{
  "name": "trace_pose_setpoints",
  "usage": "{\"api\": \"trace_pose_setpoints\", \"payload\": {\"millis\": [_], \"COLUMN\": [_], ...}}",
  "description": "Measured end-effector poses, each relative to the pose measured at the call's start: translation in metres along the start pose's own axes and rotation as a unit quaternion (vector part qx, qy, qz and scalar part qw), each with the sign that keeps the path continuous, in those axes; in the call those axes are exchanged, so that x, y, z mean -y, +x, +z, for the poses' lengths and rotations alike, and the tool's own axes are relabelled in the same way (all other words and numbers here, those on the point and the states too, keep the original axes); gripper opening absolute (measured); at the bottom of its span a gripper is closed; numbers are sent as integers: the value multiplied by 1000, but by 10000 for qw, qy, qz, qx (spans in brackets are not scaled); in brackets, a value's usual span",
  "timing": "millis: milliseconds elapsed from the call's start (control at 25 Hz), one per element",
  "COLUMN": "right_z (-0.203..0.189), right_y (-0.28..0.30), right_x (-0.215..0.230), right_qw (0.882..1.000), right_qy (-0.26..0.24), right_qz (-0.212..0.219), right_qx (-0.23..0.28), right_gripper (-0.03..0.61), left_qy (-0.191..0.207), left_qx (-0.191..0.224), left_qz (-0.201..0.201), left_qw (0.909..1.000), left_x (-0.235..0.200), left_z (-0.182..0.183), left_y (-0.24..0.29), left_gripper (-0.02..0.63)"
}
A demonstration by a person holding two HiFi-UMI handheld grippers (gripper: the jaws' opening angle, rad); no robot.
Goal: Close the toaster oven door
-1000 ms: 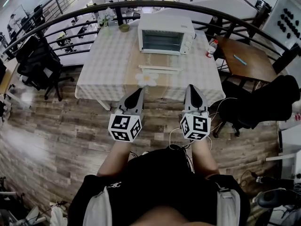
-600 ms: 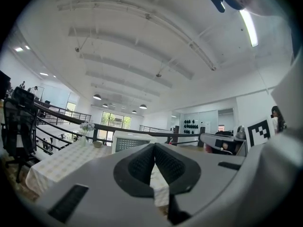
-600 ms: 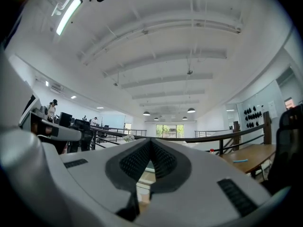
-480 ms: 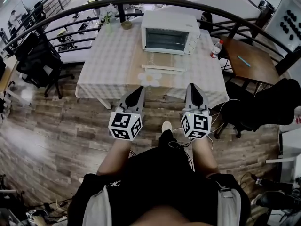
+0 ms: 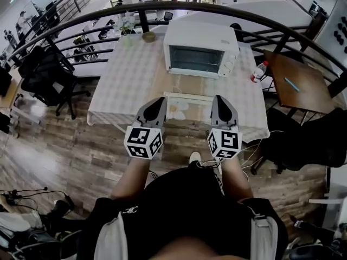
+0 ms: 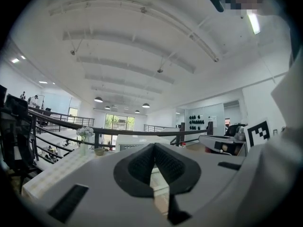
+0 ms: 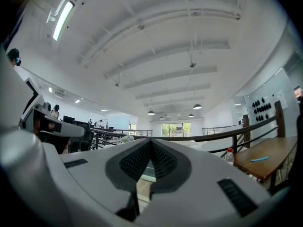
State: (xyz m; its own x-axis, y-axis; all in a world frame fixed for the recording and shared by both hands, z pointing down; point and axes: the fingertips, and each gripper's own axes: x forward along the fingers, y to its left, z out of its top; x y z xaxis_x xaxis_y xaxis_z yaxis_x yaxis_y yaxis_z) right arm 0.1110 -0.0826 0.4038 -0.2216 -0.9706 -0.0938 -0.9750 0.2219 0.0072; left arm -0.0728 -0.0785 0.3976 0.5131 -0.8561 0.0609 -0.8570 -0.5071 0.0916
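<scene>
The head view alone shows the whole toaster oven [image 5: 200,50], at the counter's [image 5: 135,75] far side, its long axis left to right and its front facing the person. The gripper views show the left hand-held gripper [image 6: 154,150] and the right hand-held gripper [image 7: 150,145] both closed, with nothing between their jaws.

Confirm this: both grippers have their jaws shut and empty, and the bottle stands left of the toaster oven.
Wrong on one point: the bottle stands right of the toaster oven, as the head view shows. The left gripper and right gripper do have their jaws shut and empty.
</scene>
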Motion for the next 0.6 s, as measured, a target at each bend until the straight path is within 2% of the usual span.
{"api": "trace_pose_setpoints", "payload": {"millis": [400,600], "right_z": [-6,-21], "right_y": [96,130], "right_x": [58,75], "right_qw": [9995,9981], "right_qy": [74,43], "right_qz": [300,578], "right_qx": [-109,-223], "right_gripper": [-9,-9], "left_qy": [-12,-32], "left_qx": [-2,-23], "left_qz": [123,315], "left_qw": [9999,9995], "left_x": [-8,-14], "left_z": [22,18], "left_y": [101,137], "left_gripper": [12,12]}}
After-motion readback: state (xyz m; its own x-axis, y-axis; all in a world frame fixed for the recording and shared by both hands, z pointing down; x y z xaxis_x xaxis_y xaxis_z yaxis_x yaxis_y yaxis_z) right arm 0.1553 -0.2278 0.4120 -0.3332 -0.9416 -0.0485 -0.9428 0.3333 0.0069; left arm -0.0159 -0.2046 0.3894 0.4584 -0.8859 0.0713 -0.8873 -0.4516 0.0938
